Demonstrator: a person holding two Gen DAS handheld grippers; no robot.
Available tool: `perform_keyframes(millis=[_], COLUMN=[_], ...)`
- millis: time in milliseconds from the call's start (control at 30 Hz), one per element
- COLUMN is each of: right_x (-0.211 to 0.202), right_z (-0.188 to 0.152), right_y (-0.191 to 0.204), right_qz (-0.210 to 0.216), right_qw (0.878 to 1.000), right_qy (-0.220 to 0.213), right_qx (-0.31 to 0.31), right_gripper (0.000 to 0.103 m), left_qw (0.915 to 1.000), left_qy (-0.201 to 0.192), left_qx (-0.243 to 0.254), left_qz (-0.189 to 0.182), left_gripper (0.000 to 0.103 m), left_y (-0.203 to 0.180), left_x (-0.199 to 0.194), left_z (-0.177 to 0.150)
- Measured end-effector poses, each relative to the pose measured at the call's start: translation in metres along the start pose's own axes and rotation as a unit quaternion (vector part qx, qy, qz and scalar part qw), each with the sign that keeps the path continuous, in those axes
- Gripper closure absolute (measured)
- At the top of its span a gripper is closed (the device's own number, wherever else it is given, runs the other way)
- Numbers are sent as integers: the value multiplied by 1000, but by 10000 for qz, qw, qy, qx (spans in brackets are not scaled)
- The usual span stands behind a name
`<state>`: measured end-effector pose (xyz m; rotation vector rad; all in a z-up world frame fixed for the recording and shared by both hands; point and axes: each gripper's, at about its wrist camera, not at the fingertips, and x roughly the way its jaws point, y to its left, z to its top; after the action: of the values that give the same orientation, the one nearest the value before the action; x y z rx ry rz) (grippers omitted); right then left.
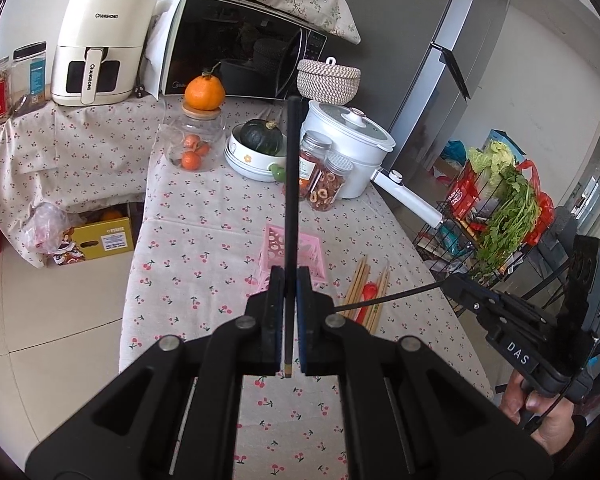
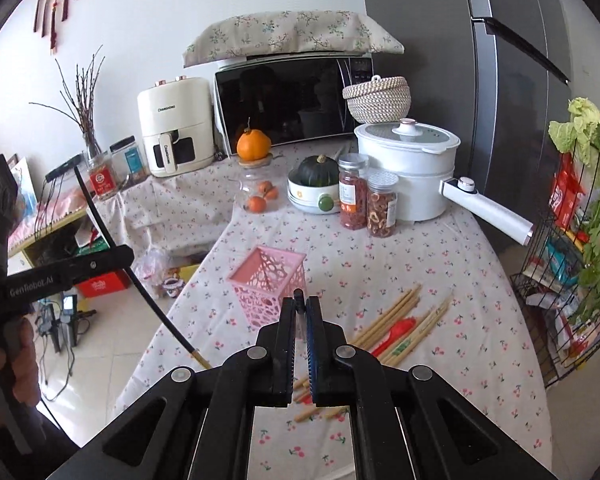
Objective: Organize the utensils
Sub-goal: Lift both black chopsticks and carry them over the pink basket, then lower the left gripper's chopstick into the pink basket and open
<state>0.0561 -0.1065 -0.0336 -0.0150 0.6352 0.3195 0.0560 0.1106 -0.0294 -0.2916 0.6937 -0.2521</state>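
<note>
My left gripper (image 1: pixel 290 276) is shut on a black chopstick (image 1: pixel 292 200) that points forward above the table; from the right wrist view that chopstick (image 2: pixel 112 240) slants down from the left gripper (image 2: pixel 120 258). My right gripper (image 2: pixel 301 304) is shut on a second black chopstick (image 1: pixel 388 299), seen end-on between its pads (image 2: pixel 299 294). A pink lattice utensil basket (image 2: pixel 268 284) stands upright mid-table, in front of both grippers; it also shows in the left wrist view (image 1: pixel 276 248). Several bamboo chopsticks (image 2: pixel 396 320) and a red spoon (image 2: pixel 396 330) lie on the cloth to its right.
At the back stand a white electric pot (image 2: pixel 408 164) with a long handle, two spice jars (image 2: pixel 368 200), a bowl with a green squash (image 2: pixel 316 184), a glass jar (image 2: pixel 256 192), a microwave (image 2: pixel 288 100) and an air fryer (image 2: pixel 176 128). A wire vegetable rack (image 2: pixel 572 264) stands right of the table.
</note>
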Motion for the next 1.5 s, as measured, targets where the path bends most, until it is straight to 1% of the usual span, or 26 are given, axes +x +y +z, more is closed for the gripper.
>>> perform_keyframes(millis=[200,400,567,667,800,1000,1167,1300,1500], right_x=[12,14,8,-1,-15,-20,-4,21,74], right_z=[15,31,54,71,93,125,138,135,115], right_y=[-4,-7,-10,-13,-15,-13,-17,-22,-28], right_qz=[126,296,389,473,587,625,723,759,805], right_qw=[9998,9994,9991,9987,9975,9958,9944,9947,9944], right_qy=[-164,-125,-109,-174,-362,-653,-693,-488,143], right_qx=[63,115,92,108,136,164,330,500,674], right_gripper=[98,98,98,98,98,98,98,98,98], left_qw=[9999,9992,9977,9974,9970,9971,9964,9963,9937], left_qy=[-37,-377,-669,-704,-676,-482,-253,43,661], left_qx=[-101,-161,6,69,261,478,674,723,737], left_qz=[45,-14,136,156,253,354,451,465,519], left_gripper=[97,97,97,97,97,97,97,97,97], left_y=[6,3,-7,-12,-20,-30,-37,-35,-27], left_x=[4,-5,-8,-3,7,33,55,75,108], left_z=[9,33,54,62,71,85,89,89,84])
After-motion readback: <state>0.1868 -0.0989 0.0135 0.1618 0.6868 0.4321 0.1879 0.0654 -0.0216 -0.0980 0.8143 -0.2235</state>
